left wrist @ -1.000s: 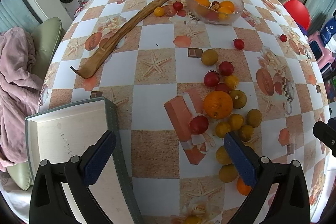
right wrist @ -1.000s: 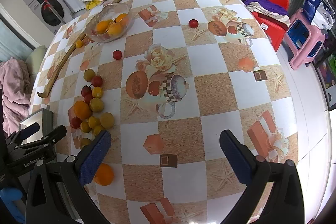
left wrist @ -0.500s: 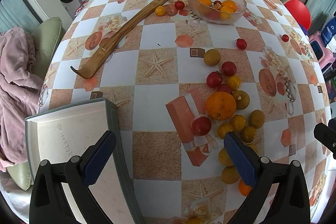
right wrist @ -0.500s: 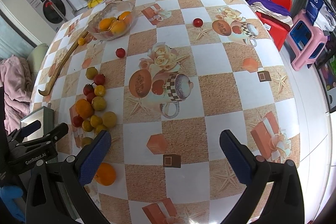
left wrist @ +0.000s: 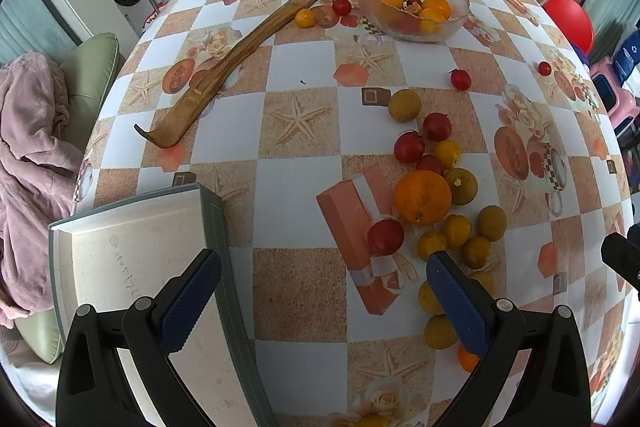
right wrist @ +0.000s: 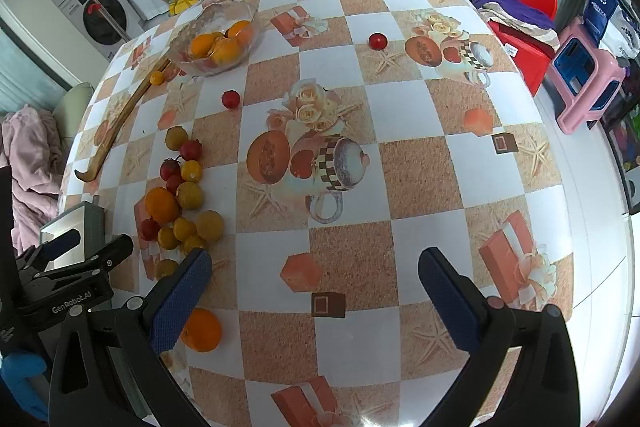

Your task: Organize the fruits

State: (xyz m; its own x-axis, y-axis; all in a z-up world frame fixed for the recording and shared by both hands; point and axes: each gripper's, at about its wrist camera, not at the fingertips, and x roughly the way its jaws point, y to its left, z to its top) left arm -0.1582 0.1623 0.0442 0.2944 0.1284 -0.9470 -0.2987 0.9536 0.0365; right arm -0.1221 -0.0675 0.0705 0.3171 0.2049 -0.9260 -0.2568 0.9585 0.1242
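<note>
From the left wrist view, the left gripper (left wrist: 322, 295) hangs above the table (left wrist: 304, 187) with its fingers spread wide and nothing between them. The glass bowl (left wrist: 412, 7) at the far side holds several oranges and a small dark fruit. Nearer than the bowl lies a loose cluster of fruit around a big orange (left wrist: 422, 197). A shallow grey tray (left wrist: 132, 247), with nothing in it, sits well left of the bowl at the near edge.

From the right wrist view, the right gripper (right wrist: 314, 299) is likewise spread apart, holding nothing. The bowl (right wrist: 216, 35) stands far left, oranges inside; a lone orange (right wrist: 202, 330) lies well nearer than it.
</note>
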